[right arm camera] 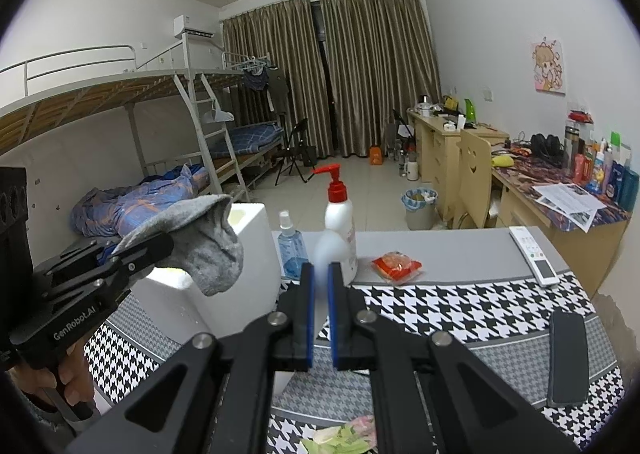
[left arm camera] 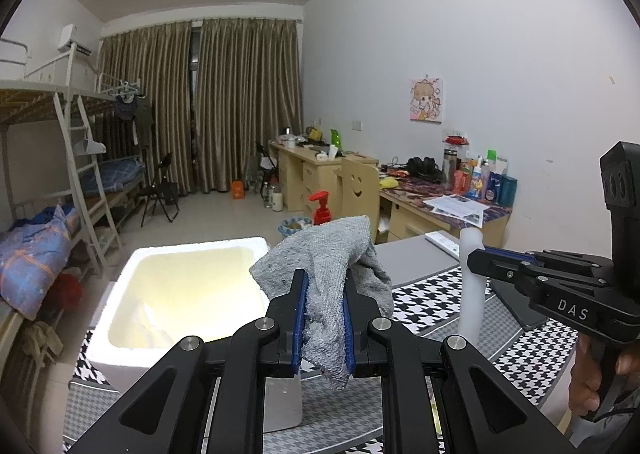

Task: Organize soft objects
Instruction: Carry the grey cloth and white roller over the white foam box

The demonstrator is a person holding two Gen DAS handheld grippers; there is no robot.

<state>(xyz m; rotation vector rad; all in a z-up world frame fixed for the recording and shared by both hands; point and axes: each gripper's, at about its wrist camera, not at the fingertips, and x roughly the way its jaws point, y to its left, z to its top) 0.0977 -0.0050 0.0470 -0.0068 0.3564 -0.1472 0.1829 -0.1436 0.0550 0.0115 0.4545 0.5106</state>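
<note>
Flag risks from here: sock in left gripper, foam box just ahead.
1. The grey sock is pinched mid-body in the left gripper, so its loose ends could catch the foam box rim.
2. The right gripper grips a white translucent item close to the pump bottle; swinging may topple it.

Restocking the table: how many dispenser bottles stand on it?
2. A white pump bottle with a red pump stands at the table's far edge; a small blue spray bottle stands just left of it. Others may be hidden behind the foam box.
</note>
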